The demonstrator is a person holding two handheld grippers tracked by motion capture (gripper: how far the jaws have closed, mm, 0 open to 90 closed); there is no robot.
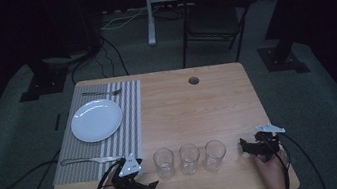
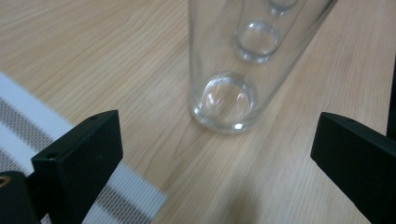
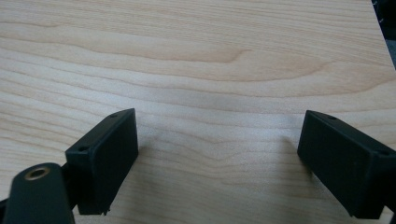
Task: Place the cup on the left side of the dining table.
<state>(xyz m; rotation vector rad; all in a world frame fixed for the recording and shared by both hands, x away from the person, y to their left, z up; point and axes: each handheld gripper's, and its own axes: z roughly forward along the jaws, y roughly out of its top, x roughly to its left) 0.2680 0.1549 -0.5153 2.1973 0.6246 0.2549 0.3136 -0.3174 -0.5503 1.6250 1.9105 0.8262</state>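
Your left gripper [image 1: 152, 184] sits low at the near edge of the table [image 1: 216, 92], jaws spread wide and holding nothing. Straight ahead of it, framed between the jaws in the left gripper view, stands the nearest glass [image 2: 224, 70], upright and not yet touched; the other two glasses [image 1: 189, 158] line up behind it along the same line. The striped mat [image 2: 28, 121] lies just off the gripper's left jaw, with the plate [image 1: 96, 120], a fork [image 1: 100, 93] and a knife [image 1: 90, 160] on it. Your right gripper [image 1: 243, 146] rests past the far end of the row, jaws also wide apart and empty over bare wood. This looks like the approach to picking up that first glass. Next you would ease the left gripper forward until the jaws sit on either side of the glass wall, keep level, then close gently so it doesn't tip into its neighbour
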